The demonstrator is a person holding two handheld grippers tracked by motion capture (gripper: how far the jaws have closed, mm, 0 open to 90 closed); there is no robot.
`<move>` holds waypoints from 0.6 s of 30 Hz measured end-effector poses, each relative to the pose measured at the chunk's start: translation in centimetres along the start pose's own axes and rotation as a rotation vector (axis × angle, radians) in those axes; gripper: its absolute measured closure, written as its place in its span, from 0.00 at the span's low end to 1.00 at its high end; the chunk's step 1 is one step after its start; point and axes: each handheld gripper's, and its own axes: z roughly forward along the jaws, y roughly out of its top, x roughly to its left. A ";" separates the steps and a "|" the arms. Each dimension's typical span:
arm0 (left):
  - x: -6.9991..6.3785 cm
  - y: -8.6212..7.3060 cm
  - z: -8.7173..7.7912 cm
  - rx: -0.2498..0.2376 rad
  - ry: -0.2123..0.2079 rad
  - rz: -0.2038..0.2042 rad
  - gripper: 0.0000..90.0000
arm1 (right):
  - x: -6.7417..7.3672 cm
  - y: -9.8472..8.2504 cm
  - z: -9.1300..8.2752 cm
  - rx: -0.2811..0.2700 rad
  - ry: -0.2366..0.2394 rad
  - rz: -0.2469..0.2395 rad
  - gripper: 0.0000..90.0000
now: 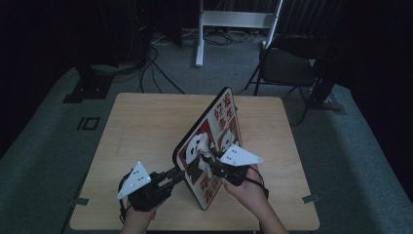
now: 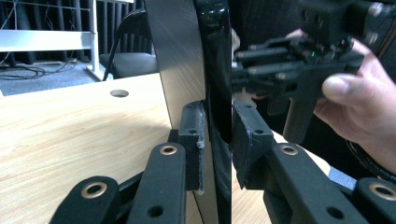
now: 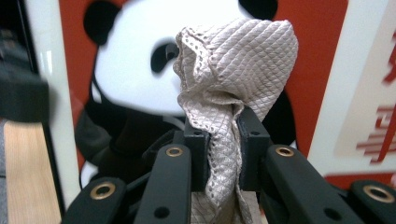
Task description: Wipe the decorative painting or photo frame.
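Observation:
A rectangular tray [image 1: 219,126] with a black rim and a red-and-white panda picture stands tilted on its edge on the wooden table [image 1: 141,126]. My left gripper [image 1: 179,173] is shut on the tray's near rim [image 2: 217,70], one jaw on each side of it, and the left gripper [image 2: 217,135] holds it up. My right gripper [image 1: 208,161] is shut on a beige quilted cloth [image 1: 204,146]. The bunched cloth [image 3: 233,65] rises from the right gripper [image 3: 223,135] and lies against the panda face of the tray [image 3: 130,70]. In the left gripper view, a hand holds the right gripper [image 2: 299,60] just beyond the rim.
Bare tabletop lies left of and behind the tray, with a small round hole [image 2: 119,93] in it. Beyond the table's far edge are a dark folding chair [image 1: 287,63], a white stand [image 1: 234,19] and cables on the grey carpet.

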 end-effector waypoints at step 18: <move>-0.1 0.0 0.1 -0.002 -0.006 0.002 0.84 | -0.3 -6.8 0.0 0.131 -0.009 0.077 0.86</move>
